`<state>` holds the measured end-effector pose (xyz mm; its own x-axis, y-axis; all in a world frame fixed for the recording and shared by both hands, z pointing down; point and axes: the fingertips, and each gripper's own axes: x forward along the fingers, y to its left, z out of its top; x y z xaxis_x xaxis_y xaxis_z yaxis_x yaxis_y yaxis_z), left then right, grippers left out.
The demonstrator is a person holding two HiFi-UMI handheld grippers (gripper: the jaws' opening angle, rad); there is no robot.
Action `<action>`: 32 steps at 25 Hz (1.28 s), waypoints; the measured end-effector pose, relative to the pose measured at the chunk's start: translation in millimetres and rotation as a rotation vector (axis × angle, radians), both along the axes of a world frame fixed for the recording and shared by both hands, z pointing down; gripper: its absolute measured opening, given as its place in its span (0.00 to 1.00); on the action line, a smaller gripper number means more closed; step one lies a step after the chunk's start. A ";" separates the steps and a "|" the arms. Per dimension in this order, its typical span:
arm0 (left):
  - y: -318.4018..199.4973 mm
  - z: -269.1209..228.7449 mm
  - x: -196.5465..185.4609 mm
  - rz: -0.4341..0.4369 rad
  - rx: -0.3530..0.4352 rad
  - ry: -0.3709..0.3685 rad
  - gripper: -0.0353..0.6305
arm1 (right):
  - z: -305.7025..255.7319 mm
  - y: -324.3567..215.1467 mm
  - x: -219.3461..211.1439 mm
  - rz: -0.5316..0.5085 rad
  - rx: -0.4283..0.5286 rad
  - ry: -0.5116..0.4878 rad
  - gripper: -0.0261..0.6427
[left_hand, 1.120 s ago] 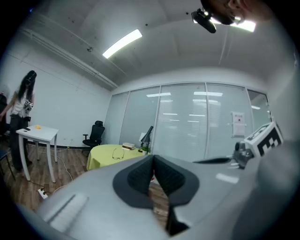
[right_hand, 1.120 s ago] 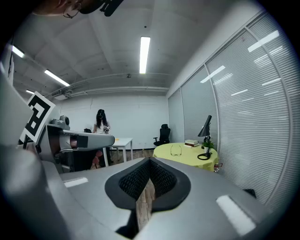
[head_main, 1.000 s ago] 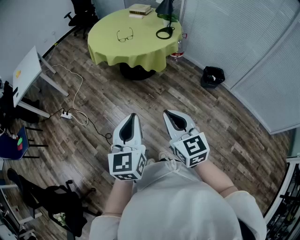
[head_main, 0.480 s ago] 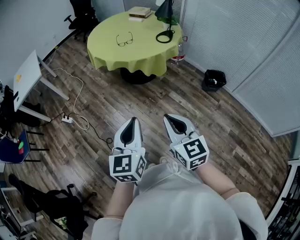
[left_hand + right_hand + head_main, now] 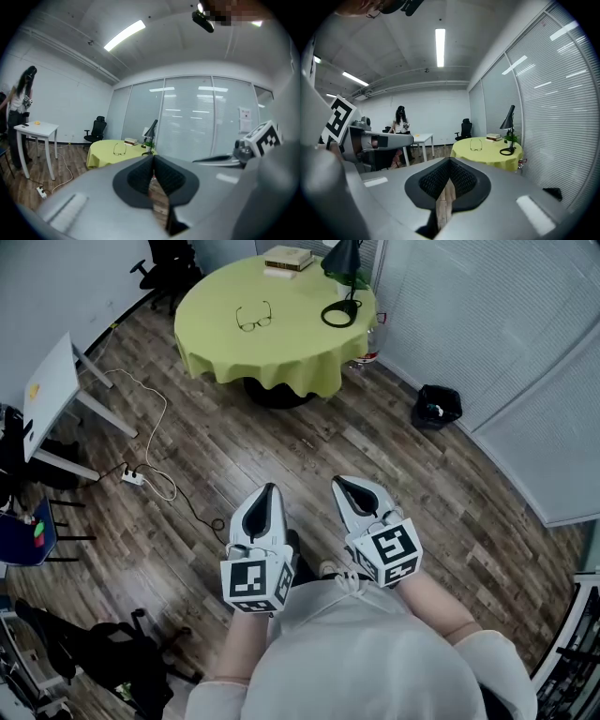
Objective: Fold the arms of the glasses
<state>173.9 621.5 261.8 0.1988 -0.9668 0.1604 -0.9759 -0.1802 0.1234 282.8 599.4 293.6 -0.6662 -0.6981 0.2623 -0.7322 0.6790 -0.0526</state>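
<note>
A white desk (image 5: 52, 381) stands at the left, with a cable trailing over the wooden floor (image 5: 281, 451) beside it. Near the person, the left gripper (image 5: 269, 487) is held low, its fingers closed tip to tip on nothing. Far beyond it, on the round counter (image 5: 281, 352) with the yellow-green cloth, the glasses (image 5: 253, 317) lie with their arms open. Books (image 5: 287, 257) and a black lamp (image 5: 343, 259) stand further right. The right gripper (image 5: 339, 482) is beside the left, fingers likewise together and empty. A black bin (image 5: 438, 405) stands to the right.

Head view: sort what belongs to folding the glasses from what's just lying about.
For the job: glasses, left gripper, right gripper.
Lying about: books, desk lamp, black bin, power strip.
</note>
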 end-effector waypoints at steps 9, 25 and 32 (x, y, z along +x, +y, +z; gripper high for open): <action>-138.6 10.3 -91.0 0.077 -0.014 -0.011 0.06 | 10.1 -139.5 -79.7 0.109 -0.053 -0.021 0.04; -369.4 19.0 -306.9 0.114 -0.085 0.033 0.06 | 12.9 -360.6 -267.5 0.205 -0.102 0.004 0.04; -450.2 36.0 -316.7 0.098 -0.107 0.068 0.06 | 25.4 -448.9 -269.4 0.206 -0.099 0.020 0.04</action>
<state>-142.8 171.3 297.7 0.3052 -0.9205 0.2441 -0.9430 -0.2564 0.2120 13.5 150.4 319.0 -0.5058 -0.7893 0.3481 -0.8566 0.5070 -0.0951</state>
